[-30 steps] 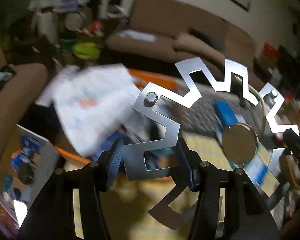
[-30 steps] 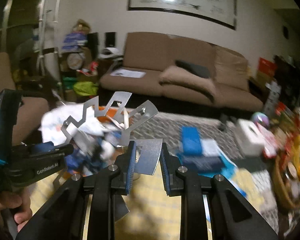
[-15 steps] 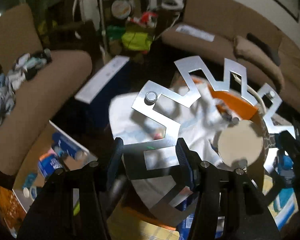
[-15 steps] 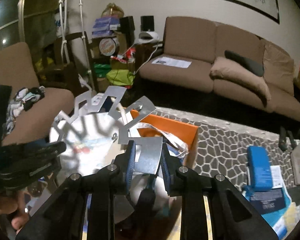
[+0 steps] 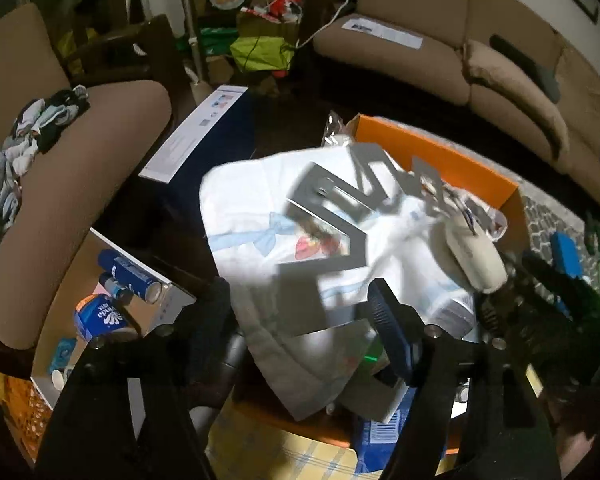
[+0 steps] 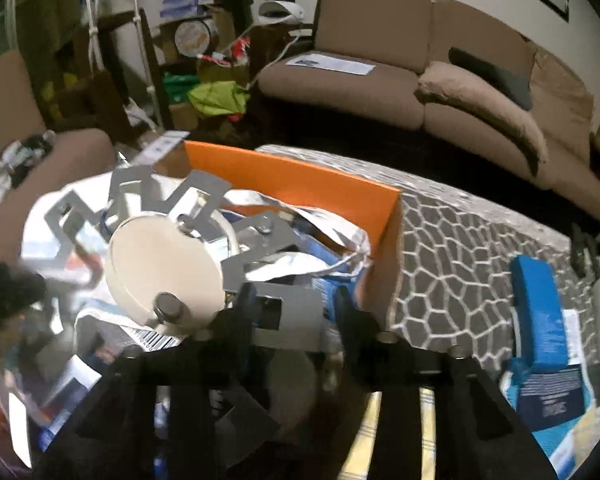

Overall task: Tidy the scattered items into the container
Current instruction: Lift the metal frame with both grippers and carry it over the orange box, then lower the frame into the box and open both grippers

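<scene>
A zigzag metal rack (image 5: 340,216) with a round cream disc (image 6: 164,264) hangs blurred over the white cloth (image 5: 252,208) that fills the orange box (image 5: 440,152). My left gripper (image 5: 300,312) is over the box's near side. Its jaws are opening, and the rack's strip lies loose between them with no pad pressing on it. My right gripper (image 6: 296,304) is also opening. The rack's flat end plate (image 6: 292,312) sits between its fingers, with a gap on the right side. The orange box (image 6: 292,184) also holds papers and bags.
A blue box (image 6: 536,300) lies on the grey patterned cover (image 6: 460,248) to the right of the orange box. A brown sofa (image 6: 380,80) is behind, an armchair (image 5: 60,160) on the left. An open carton of blue cans (image 5: 112,292) and a white-topped box (image 5: 196,136) stand beside the chair.
Both grippers carried the rack leftward and down over the orange box. Both pairs of jaws have widened, and the rack has slipped away from the left pads.
</scene>
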Motion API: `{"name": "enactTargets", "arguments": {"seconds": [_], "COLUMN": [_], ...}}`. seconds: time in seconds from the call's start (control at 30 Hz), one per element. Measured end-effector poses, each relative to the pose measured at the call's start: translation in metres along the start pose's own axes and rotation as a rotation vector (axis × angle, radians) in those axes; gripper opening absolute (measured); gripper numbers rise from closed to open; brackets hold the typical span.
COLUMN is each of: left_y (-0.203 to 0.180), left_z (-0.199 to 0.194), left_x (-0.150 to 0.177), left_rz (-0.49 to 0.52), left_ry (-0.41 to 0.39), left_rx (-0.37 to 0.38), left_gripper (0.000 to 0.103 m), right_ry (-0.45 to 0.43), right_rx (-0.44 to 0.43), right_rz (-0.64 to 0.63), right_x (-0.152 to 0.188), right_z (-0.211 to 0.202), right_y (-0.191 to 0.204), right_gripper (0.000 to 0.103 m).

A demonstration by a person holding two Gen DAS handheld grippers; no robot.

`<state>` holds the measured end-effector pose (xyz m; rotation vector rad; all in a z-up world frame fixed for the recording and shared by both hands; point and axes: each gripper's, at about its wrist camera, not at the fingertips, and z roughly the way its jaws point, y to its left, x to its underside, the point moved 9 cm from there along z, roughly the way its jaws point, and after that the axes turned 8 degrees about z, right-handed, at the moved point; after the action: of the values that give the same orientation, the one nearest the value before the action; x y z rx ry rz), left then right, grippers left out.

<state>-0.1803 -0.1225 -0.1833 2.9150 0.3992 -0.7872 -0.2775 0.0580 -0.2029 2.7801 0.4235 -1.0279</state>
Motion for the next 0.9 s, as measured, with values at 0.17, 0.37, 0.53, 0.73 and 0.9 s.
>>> {"name": "enactTargets", "arguments": {"seconds": [0.17,0.37,0.53,0.73,0.9], "left_y": [0.001,-0.009,0.0,-0.011,-0.064], "left_z": [-0.012,-0.024,-0.026,-0.052,-0.064], "left_x": [-0.004,-0.001,-0.003,-0.009,0.005], "left_rz": [-0.02,0.015,-0.019,-0.025,0.071], "left_ry": [-0.028,-0.046,-0.053,-0.153,-0.153], "left_rx": [0.024,0.041,0.061,0.193,0.343], "left_gripper": [0.075,0.079,0.086,0.092,0.092], "right_ry": [-0.039,-0.08,-0.108,-0.121,-0.074], "right_rx": [0.061,0.088,0.178,0.287,0.313], "right_rz": [-0.026,0.032,0.11,0.242,0.374], "right_x": [0.006,0.022,0.05,0.105,0.154], "right_z": [-0.026,-0.087,-0.15,-0.208,-0.216], "right_y": [-0.024,-0.074,-0.139,-0.22,-0.267], "right_gripper": [0.054,0.059,0.062,0.067,0.069]}}
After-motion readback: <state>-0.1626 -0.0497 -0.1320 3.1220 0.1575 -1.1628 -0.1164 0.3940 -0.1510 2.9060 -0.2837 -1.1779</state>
